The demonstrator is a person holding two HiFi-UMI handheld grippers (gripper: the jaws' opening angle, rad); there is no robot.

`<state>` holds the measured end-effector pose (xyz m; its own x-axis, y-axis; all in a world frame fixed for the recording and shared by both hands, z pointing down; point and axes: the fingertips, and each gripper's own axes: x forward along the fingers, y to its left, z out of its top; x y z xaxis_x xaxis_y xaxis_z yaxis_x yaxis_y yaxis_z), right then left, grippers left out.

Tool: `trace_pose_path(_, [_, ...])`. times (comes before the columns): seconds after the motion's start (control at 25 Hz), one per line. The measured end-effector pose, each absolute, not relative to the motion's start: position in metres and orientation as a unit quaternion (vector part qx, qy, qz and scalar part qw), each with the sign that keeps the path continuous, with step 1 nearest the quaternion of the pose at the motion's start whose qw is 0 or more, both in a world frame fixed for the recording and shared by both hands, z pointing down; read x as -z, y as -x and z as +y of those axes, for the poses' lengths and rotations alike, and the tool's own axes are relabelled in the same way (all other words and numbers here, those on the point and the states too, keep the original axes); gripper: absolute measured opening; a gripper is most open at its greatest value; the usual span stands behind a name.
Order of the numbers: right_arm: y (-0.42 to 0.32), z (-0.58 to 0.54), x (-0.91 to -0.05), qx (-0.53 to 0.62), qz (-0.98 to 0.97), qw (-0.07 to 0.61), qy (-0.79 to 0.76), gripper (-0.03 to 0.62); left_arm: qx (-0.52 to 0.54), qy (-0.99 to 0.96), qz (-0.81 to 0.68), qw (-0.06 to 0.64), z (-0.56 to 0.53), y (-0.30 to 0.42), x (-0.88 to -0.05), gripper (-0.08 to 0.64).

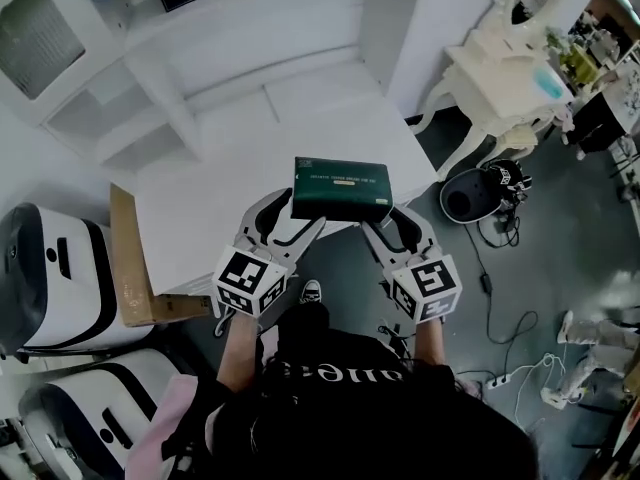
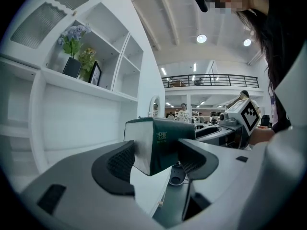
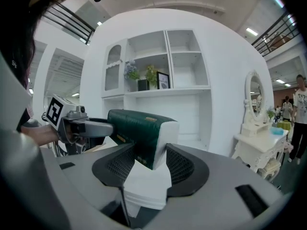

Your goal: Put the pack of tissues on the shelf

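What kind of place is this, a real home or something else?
Probably a mock home room inside a large hall: white shelf unit, dressing table, a mezzanine railing and loose floor cables.

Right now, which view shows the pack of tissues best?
Head view: nearly the whole top of the pack of tissues shows, between left gripper and right gripper. Each gripper view shows one end in its jaws.
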<state>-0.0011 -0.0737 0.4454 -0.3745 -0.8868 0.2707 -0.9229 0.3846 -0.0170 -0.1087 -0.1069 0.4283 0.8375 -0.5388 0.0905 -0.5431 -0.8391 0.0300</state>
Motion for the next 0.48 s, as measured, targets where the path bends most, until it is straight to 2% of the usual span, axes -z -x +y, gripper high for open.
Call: trace_pose_path(0.48, [0.002,-0.185,-0.439,-0.078,-0.822,0.115,-0.552,0.225,-0.032,-0.96,-0.277,0.027,-0.218,0.11,-0.42,0.293])
